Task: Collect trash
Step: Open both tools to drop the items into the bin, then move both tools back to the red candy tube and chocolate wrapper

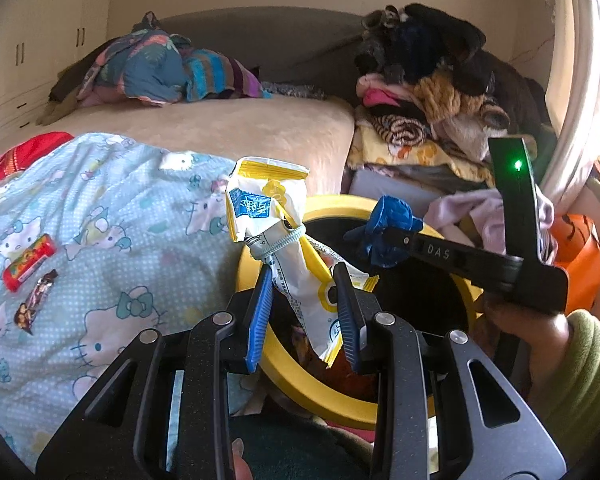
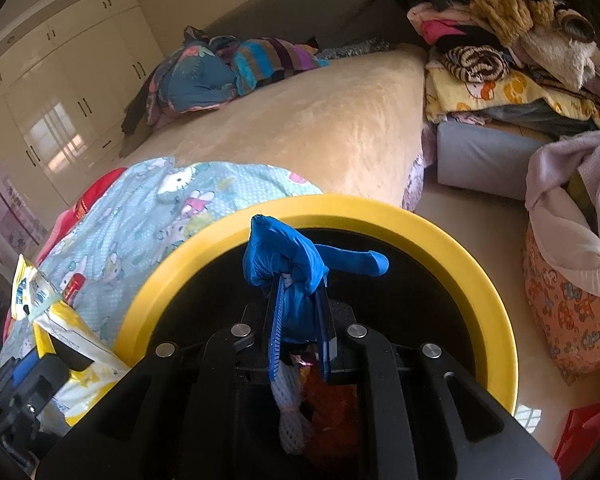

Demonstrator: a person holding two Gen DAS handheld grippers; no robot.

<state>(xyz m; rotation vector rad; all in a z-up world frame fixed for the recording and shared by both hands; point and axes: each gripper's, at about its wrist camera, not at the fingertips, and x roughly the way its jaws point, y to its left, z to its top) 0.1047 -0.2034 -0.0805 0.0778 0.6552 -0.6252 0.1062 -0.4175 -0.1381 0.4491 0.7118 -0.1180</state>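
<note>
Two grippers in view, each carrying one piece of trash over one yellow-rimmed bin [image 2: 440,222].

Left gripper [image 1: 305,300], lower centre of the left wrist view: jaws narrowed onto one crumpled white-and-yellow snack bag [image 1: 274,216], tied round its middle with a pale band. The bag stands up from the pads, its top near frame centre, its lower end hanging over the bin's rim.

Right gripper [image 2: 300,320], lower centre of the right wrist view: jaws nearly closed, clamped on one bunched blue glove [image 2: 288,256], one glove finger sticking out to the right. The glove hangs above the bin's dark opening. In the bin below the pads: white mesh and something orange, details unclear.

Left side of the left wrist view: one cartoon-cat quilt [image 1: 100,208] on the bed, with two small wrappers lying on it just beside each other, one red wrapper [image 1: 29,263], one dark wrapper [image 1: 35,302].

Upper frame: two clothing heaps, one on the bed [image 1: 160,68], one at upper right [image 1: 432,80]. One green sleeve [image 1: 580,380] at the right edge.
</note>
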